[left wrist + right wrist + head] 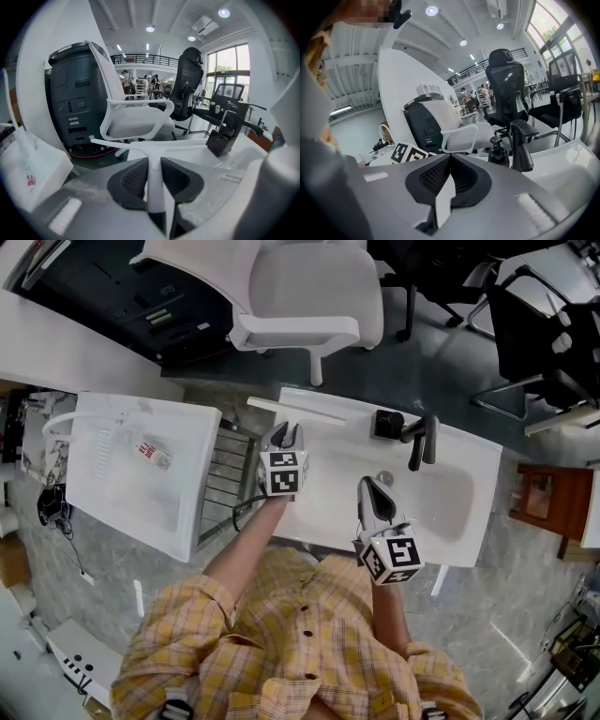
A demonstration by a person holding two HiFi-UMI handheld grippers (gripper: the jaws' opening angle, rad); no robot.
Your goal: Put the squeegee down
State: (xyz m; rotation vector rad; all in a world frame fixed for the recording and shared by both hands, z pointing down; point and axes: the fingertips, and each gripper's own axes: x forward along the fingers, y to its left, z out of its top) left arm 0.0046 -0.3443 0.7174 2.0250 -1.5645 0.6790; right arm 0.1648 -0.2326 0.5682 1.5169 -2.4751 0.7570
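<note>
Squeegee (298, 412): I am watching it being held at the upper middle of the head view. Its white blade is stretching across the back edge of the sink (483, 486). I cannot tell whether the blade is touching that edge.
Left gripper (284, 435): it is clamping the squeegee's white handle between its two dark pads. In the left gripper view the handle is running straight out from the jaws to the crossbar.
Right gripper (367, 486): it is hovering over the basin at the centre right of the head view, jaws pressed together with nothing in them, and is taking no part.
Surroundings: a black faucet (422, 442) and a black soap dispenser (387, 423) are standing right of the blade, apart from it. A white chair (309, 287) is sitting beyond the sink at the top of the frame.
Done: I am judging that the tool is already at the spot where it could lie, along the back of the sink.
Left to do: I am judging that the putting-down itself is not yet done. The squeegee needs to rest on the surface, and then the left jaws need to let go and draw clear.
Watching for: the long blade tipping off the back edge once the grip goes.
</note>
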